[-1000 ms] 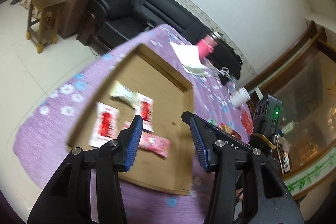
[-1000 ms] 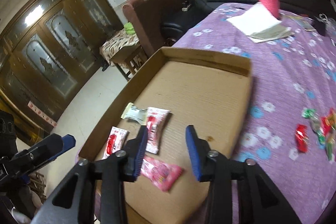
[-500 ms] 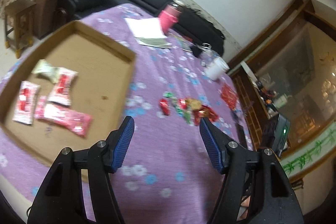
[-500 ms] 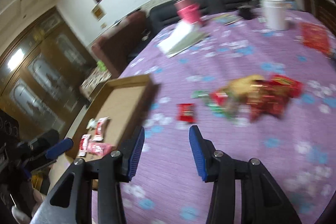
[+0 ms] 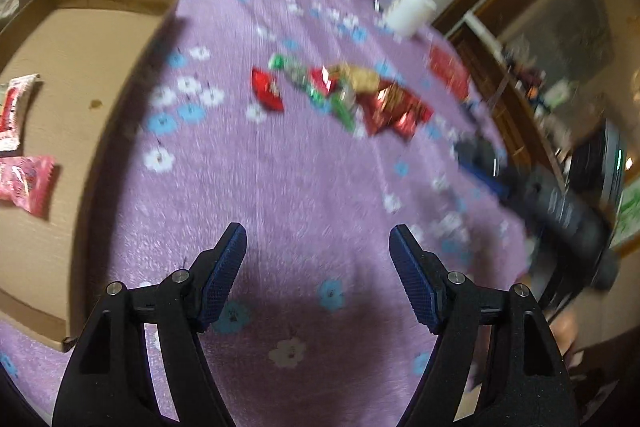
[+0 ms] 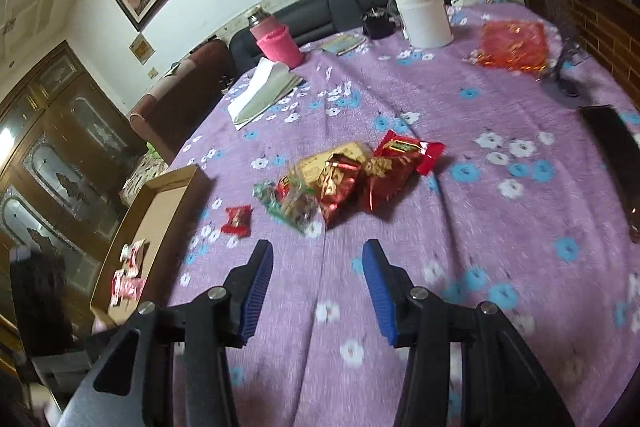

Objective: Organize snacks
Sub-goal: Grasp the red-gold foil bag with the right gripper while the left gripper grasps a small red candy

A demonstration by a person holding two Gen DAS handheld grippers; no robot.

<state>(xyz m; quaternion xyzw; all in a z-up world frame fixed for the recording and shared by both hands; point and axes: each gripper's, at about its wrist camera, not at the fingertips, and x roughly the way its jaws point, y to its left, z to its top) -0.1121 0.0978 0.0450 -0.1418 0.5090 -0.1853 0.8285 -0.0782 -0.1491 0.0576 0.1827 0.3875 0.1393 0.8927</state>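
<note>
A pile of red, gold and green snack packets lies mid-table on the purple flowered cloth. One small red packet lies apart on its left. A shallow cardboard tray at the left holds pink and white packets. My left gripper hovers over bare cloth short of the pile, its jaws opening with nothing between them. My right gripper hangs just short of the pile, jaws also opening and empty. It shows blurred at the right of the left wrist view.
At the far side stand a pink flask, white papers, a white tub and a red foil bag. A black flat device lies near the right edge. A sofa and armchair stand beyond the table.
Both grippers have swung right from above the tray to the cloth near the snack pile. The left jaws have spread much wider; the right ones slightly.
</note>
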